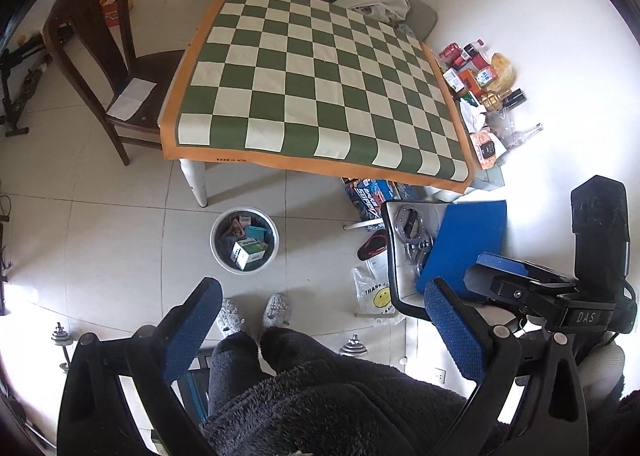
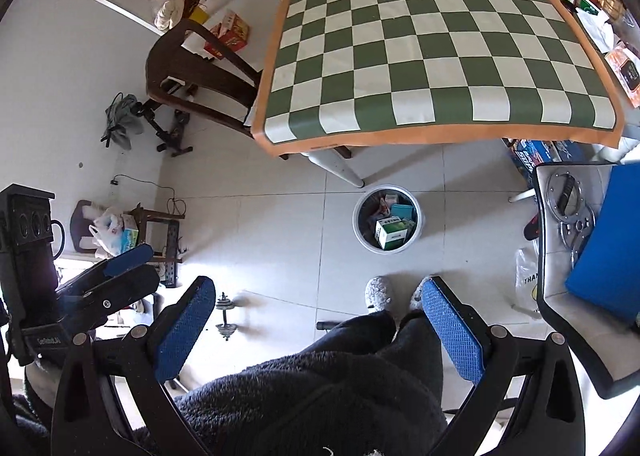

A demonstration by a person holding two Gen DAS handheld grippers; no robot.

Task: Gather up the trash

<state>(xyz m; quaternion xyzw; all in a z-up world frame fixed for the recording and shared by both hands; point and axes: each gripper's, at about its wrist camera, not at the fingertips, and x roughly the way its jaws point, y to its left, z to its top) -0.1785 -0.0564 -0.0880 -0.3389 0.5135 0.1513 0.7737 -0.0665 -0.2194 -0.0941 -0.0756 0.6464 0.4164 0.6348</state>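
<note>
A round white trash bin (image 1: 244, 240) stands on the tiled floor by the table leg; it also shows in the right wrist view (image 2: 387, 218). It holds several boxes, with a green and white box (image 1: 247, 253) on top. The table (image 1: 316, 87) carries a green and white checkered cloth with an orange border. My left gripper (image 1: 326, 322) is open and empty, held high over the person's legs. My right gripper (image 2: 318, 318) is open and empty too. Each gripper appears at the edge of the other's view.
A dark wooden chair (image 1: 116, 67) stands left of the table. Boxes, bottles and packets (image 1: 480, 83) lie heaped along the table's right side. A chair with a blue folder (image 1: 468, 240) and metal parts stands at the right. Dumbbells (image 2: 226, 316) and a plastic bag (image 1: 376, 296) lie on the floor.
</note>
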